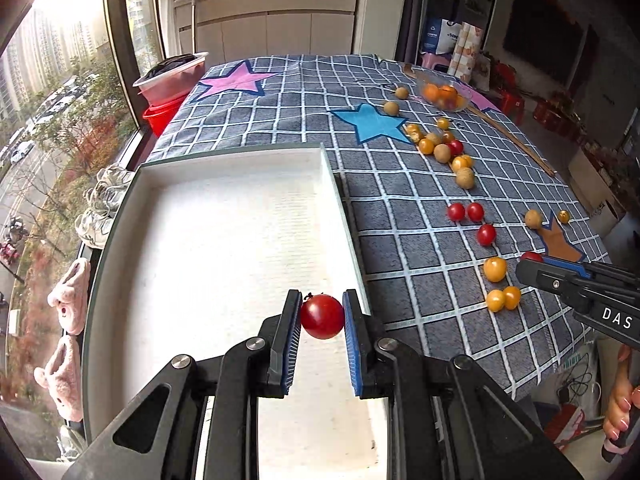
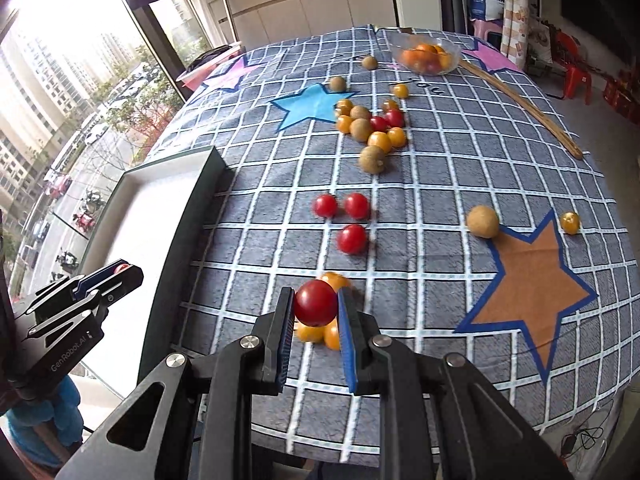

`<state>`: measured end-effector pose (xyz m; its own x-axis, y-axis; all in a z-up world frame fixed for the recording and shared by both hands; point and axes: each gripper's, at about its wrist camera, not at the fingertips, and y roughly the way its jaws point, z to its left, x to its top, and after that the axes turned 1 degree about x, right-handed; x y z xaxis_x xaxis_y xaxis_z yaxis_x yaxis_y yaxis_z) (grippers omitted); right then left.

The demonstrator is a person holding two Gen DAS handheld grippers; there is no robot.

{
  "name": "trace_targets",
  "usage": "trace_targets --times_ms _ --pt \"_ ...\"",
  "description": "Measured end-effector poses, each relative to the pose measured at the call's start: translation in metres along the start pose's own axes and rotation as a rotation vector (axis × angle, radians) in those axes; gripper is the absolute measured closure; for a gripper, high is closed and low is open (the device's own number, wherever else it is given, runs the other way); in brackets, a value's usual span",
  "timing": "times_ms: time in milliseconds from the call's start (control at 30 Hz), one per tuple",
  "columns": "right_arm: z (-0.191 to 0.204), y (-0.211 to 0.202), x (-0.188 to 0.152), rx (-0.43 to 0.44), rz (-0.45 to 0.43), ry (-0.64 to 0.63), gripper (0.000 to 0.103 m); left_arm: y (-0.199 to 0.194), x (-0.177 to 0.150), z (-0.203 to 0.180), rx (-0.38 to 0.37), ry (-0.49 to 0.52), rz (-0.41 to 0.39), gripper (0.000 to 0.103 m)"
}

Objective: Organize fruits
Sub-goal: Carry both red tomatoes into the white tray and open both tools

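Observation:
My left gripper [image 1: 322, 316] is shut on a red cherry tomato [image 1: 322, 317] and holds it over the near right part of the white tray [image 1: 224, 232]. My right gripper [image 2: 316, 307] is shut on another red cherry tomato [image 2: 315, 303] above yellow cherry tomatoes [image 2: 310, 332] on the checked cloth. The right gripper also shows in the left wrist view [image 1: 536, 268], to the right of the tray. The left gripper also shows in the right wrist view [image 2: 116, 274], over the tray [image 2: 152, 208]. Three red tomatoes [image 2: 352, 239] lie ahead.
A heap of yellow tomatoes, red tomatoes and brown longans [image 2: 372, 132] lies farther back. A glass bowl of oranges [image 2: 426, 58] stands at the far end. A wooden stick [image 2: 520, 106] lies along the right. A lone longan [image 2: 483, 221] sits by the orange star.

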<state>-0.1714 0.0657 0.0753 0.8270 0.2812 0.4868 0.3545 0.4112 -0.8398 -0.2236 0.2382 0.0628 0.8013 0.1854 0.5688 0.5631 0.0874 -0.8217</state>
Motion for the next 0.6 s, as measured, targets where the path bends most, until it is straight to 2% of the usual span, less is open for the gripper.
trace_targets --times_ms 300,467,600 --pt "0.084 0.027 -0.004 0.103 0.065 -0.117 0.08 -0.001 -0.034 0.067 0.095 -0.095 0.024 0.081" --pt "0.123 0.048 -0.006 0.13 0.11 -0.179 0.08 0.004 -0.047 0.083 0.127 -0.119 0.043 0.081" --pt "0.143 0.055 -0.004 0.121 0.11 -0.228 0.079 0.009 -0.053 0.09 0.134 -0.136 0.059 0.081"
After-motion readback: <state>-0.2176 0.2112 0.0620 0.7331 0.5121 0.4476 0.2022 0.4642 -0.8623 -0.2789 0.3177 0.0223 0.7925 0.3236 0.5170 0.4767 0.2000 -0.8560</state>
